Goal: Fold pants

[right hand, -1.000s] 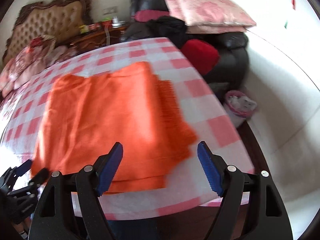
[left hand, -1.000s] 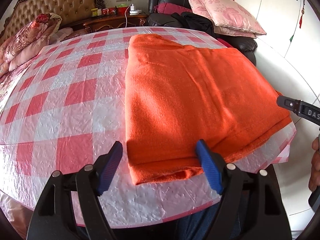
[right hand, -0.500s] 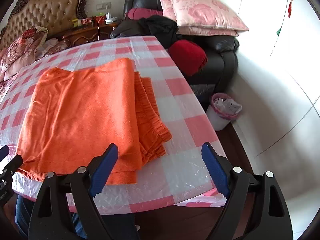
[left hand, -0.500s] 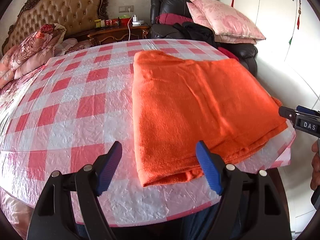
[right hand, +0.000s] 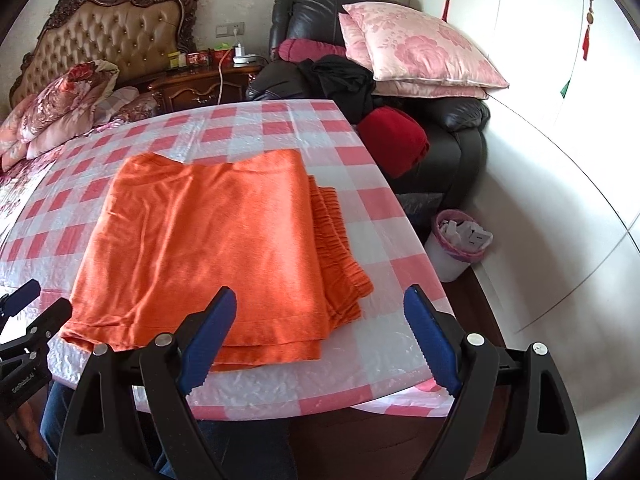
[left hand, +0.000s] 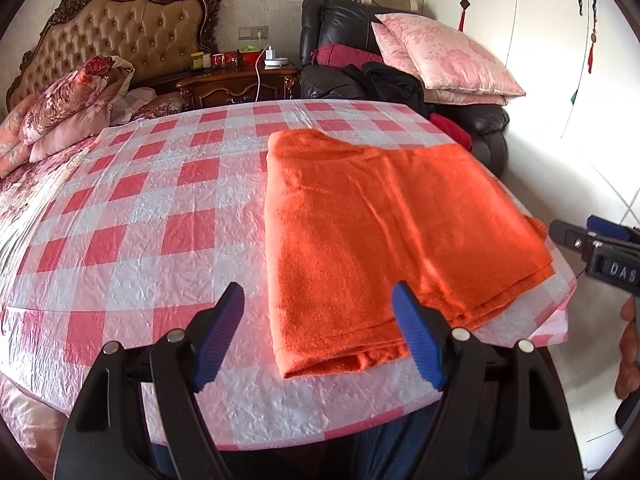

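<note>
The orange pants (left hand: 384,224) lie folded in a flat rectangle on the red-and-white checked table (left hand: 132,208), near its front right edge. In the right wrist view the pants (right hand: 216,240) show their elastic waistband layers along the right side. My left gripper (left hand: 320,336) is open and empty, held back above the table's front edge by the pants' near left corner. My right gripper (right hand: 320,336) is open and empty, above the front edge by the near right corner. Each gripper shows at the edge of the other's view.
A bed with an ornate headboard (left hand: 120,40) and floral bedding stands at the back left. A black leather sofa (right hand: 448,128) with pink pillows and a red cushion is at the back right. A small pink-lined bin (right hand: 460,240) stands on the floor right of the table.
Both grippers have pulled back and up from the pants, staying open. The pants lie still on the table.
</note>
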Available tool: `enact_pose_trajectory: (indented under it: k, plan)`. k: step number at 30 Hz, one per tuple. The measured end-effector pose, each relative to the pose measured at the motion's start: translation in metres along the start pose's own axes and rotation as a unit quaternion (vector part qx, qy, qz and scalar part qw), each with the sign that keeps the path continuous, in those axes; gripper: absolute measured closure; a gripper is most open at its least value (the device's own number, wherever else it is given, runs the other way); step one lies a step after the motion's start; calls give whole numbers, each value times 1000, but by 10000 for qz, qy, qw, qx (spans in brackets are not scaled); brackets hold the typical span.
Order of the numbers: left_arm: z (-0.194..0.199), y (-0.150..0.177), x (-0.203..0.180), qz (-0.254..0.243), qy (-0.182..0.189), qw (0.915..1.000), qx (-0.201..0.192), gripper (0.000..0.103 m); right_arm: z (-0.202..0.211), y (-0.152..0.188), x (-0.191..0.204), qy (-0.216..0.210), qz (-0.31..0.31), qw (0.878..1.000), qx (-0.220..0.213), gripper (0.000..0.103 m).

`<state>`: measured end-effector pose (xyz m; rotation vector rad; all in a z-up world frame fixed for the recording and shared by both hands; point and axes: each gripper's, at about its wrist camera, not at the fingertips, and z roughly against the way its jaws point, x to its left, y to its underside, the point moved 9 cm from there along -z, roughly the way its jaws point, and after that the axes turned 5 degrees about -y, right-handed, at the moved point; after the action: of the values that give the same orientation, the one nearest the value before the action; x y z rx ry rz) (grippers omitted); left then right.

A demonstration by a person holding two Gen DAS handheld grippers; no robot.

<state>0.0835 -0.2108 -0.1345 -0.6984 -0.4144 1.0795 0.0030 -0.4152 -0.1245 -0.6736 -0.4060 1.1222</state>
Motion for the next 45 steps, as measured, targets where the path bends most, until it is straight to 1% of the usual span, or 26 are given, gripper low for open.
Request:
enact_pose_trajectory:
  k: [2,4,7,9,11,14,20,23,26,30,34,37,45]
  plan:
    - [9,-3,-3,34,79,10000,-21,27,8,0,7,-86,2,10000,-26,20]
    - [20,-6,-5,103,75,9999,-39,27,17,1,13,-119,25,9999,-58,20]
    - [39,-9,-10,196,201,9996,-52,26,34,4,15,-128,-56,9999,-94,17]
    - [54,-10,-14,325,244,9992,-65,16,46,8,15,-197,-169,9996,-96,17]
    - [67,-10,-18,365,230,9990,-77,9,56,14,12,-187,-272,9994,-69,17]
    - [85,-11,-23,435,277,9986,-114,2,69,18,13,-206,-273,9993,-120,17]
    - [117,-12,-38,252,167,9985,-446,2,92,22,13,-111,-145,9994,-293,17]
    - [120,-13,-41,319,240,9982,-455,2,95,24,10,-81,-160,9994,-279,17]
    - [121,-14,-37,442,220,9977,-475,2,96,23,7,-41,-194,9994,-273,17]
    - [120,-14,-37,393,153,9979,-491,2,95,22,5,-26,-169,9995,-261,17]
    - [116,-13,-36,350,59,9984,-437,2,94,22,5,-125,-207,9994,-263,15]
    - [114,-12,-36,318,38,9986,-410,2,94,23,4,-190,-244,9992,-257,15]
    - [113,-11,-38,262,39,9988,-405,2,93,23,4,-189,-248,9992,-237,15]
